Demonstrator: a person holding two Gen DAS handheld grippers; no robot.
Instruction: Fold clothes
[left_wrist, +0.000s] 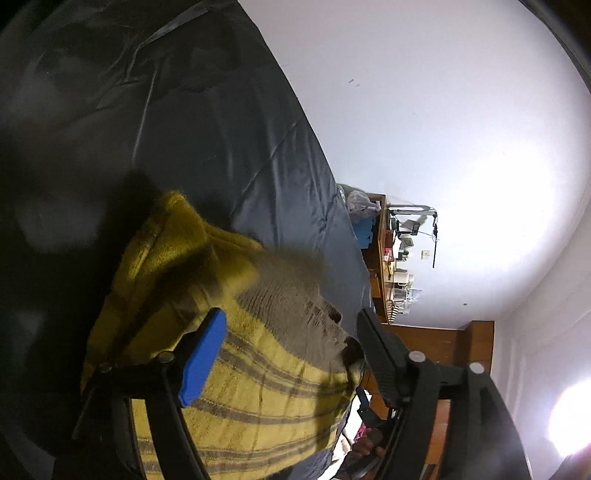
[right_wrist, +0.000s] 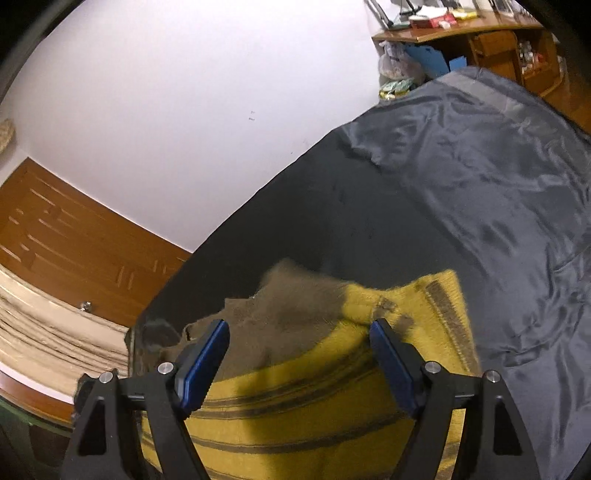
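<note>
A yellow knitted garment with grey-brown stripes (right_wrist: 295, 413) lies bunched on a bed covered in a dark grey, shiny, creased sheet (right_wrist: 498, 192). The right gripper (right_wrist: 299, 354) is spread wide above it, gripping nothing; the left gripper (left_wrist: 291, 354) too, jaws apart. Behind: plain white wall (right_wrist: 184, 110), cluttered brown wooden desk (right_wrist: 480, 29), brown wooden door (right_wrist: 74, 236).

A home bedroom: dark-sheeted bed (right_wrist: 461, 177), cluttered wooden desk (right_wrist: 480, 26), wooden door (right_wrist: 74, 236).

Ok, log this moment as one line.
left hand-held gripper: open | right hand-held gripper: open | yellow striped garment: bunched on dark sheet
</note>
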